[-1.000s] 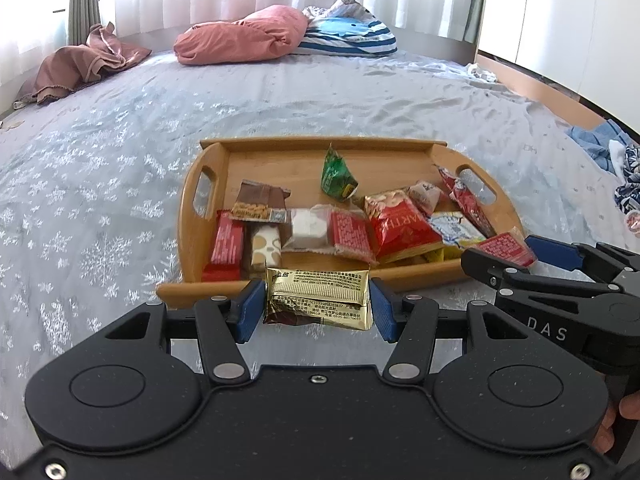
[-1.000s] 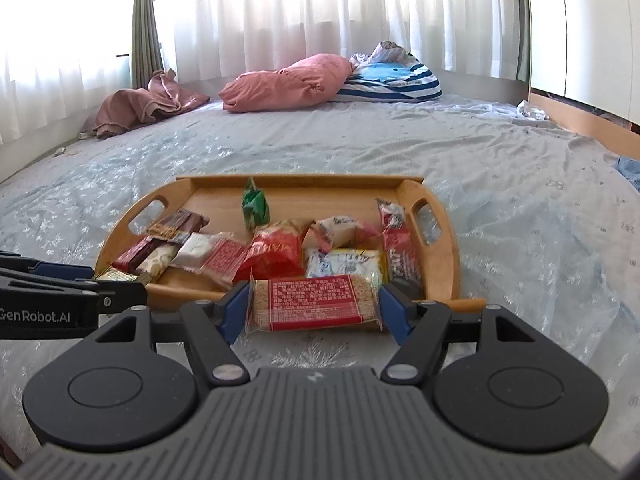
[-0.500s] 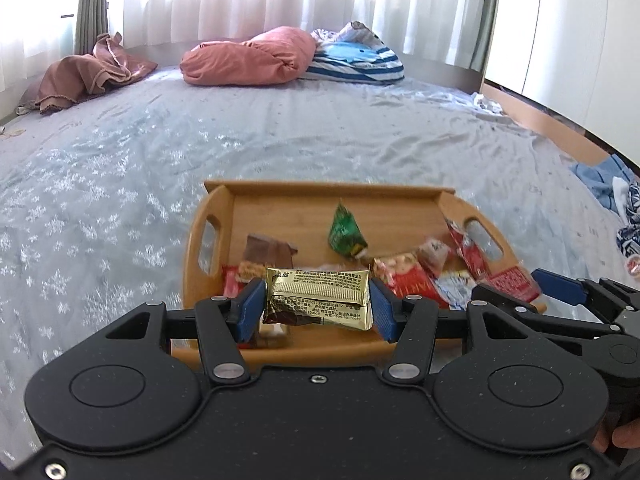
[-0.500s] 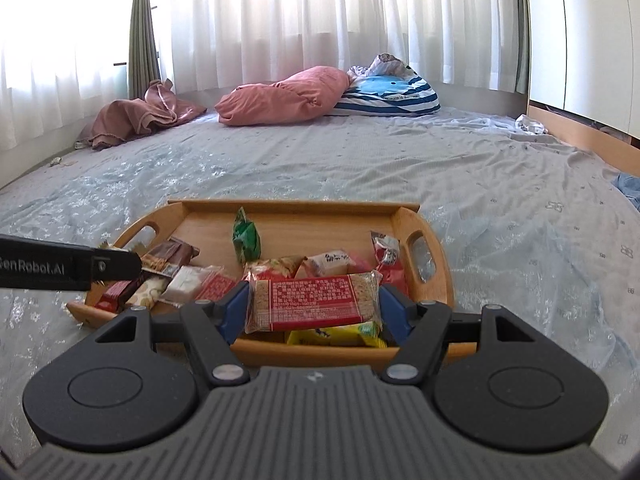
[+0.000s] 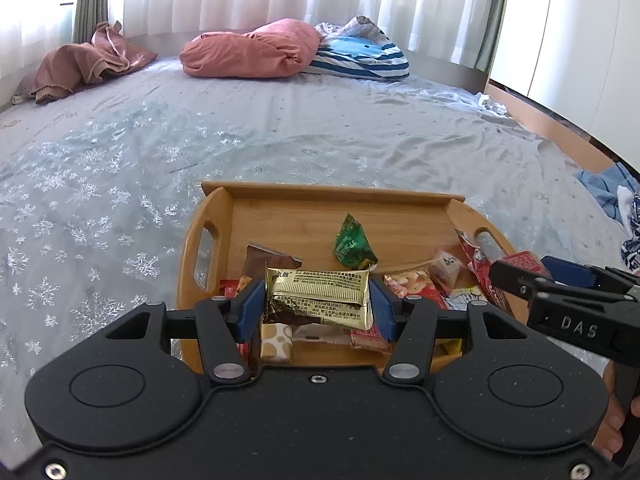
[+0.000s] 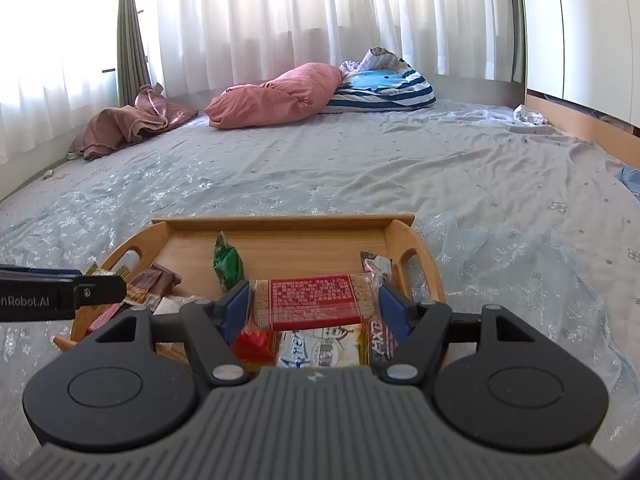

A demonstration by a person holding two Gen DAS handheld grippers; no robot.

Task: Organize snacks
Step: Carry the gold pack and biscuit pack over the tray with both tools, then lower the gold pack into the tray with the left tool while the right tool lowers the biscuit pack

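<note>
Left wrist view: the left tongs [image 5: 318, 300] are closed on a gold snack packet [image 5: 319, 298], which is pinched crosswise between the two blue pads [image 5: 251, 310] and carried in the air above the near edge of the wooden tray [image 5: 208, 216]. The tray is set on the bed [image 5: 120, 184] and is seen to hold a scatter of snacks — a green packet [image 5: 353, 245] alone near the middle, a brown wrapper [image 5: 260, 262] toward the left handle, and a heap of red and white packets [image 5: 436, 280] along the near edge and toward the right handle. The far half of the tray floor is left bare. At the right of the picture the right tongs [image 5: 524, 270] are seen from the side, with a red corner of their load showing above the near finger.

Right wrist view: the right tongs [image 6: 314, 306] are clamped — fairly wide — on a clear-wrapped biscuit pack with a red label [image 6: 314, 303], held level over the tray's [image 6: 280, 222] near right corner. Beneath it a white and blue packet [image 6: 320, 350] and a red packet [image 6: 252, 344] are seen lying in the tray. The green packet [image 6: 227, 264] stands near the tray's middle, and brown wrappers [image 6: 152, 282] lie by the left handle. One finger of the left tongs [image 6: 80, 290] reaches in from the left edge of the picture.
</note>
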